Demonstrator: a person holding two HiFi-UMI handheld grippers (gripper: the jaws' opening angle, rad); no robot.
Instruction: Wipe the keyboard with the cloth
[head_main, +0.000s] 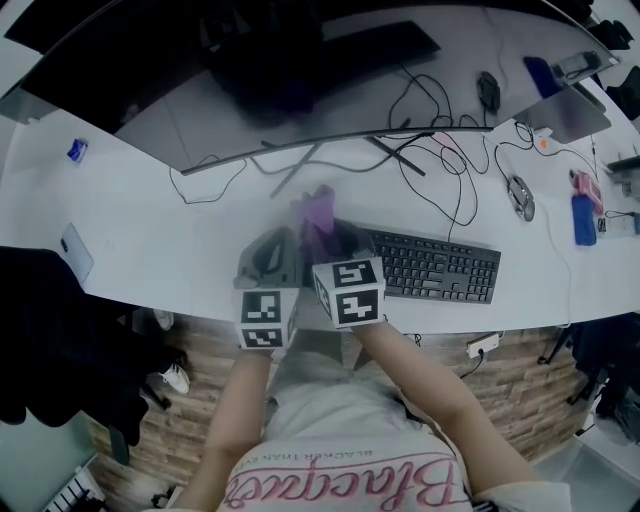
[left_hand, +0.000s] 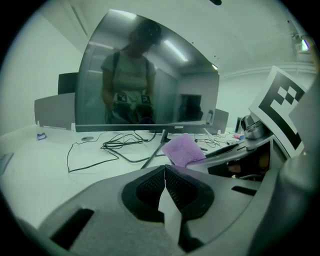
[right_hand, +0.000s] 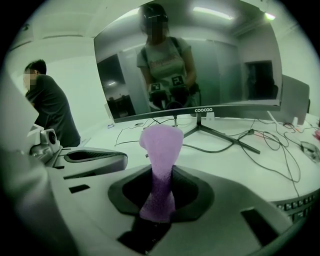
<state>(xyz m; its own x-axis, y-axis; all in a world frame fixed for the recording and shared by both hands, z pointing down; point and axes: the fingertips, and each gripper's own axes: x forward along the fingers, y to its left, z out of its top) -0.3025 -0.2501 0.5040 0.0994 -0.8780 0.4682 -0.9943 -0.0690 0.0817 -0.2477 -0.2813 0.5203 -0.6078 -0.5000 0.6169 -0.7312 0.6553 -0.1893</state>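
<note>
Bottom centre of the head view: two bare forearms reach up-frame to the grippers, side by side at mid-frame over the front edge of the white desk (head_main: 130, 215).

Left gripper (left_hand: 165, 171): fingers (left_hand: 149, 187) pressed together tip to tip, nothing between them.

Right gripper (right_hand: 161, 186): fingers (right_hand: 129, 192) clamped on the purple cloth (right_hand: 161, 145). The cloth is pinched in its lower, narrow part. Its wider, rounded end stands up past the fingertips, at the centre of the right gripper view. In the left gripper view the same cloth shows just right of centre, beyond the closed tips.

Head view: the cloth is at frame centre, at the left end of the black keyboard (head_main: 435, 268), which runs off to the right. Contact with the keys cannot be told.

Behind, across the upper frame: a curved monitor (head_main: 260, 70) on a spread-leg stand, with loose black cables (head_main: 440, 155) trailing on the desk.
</note>
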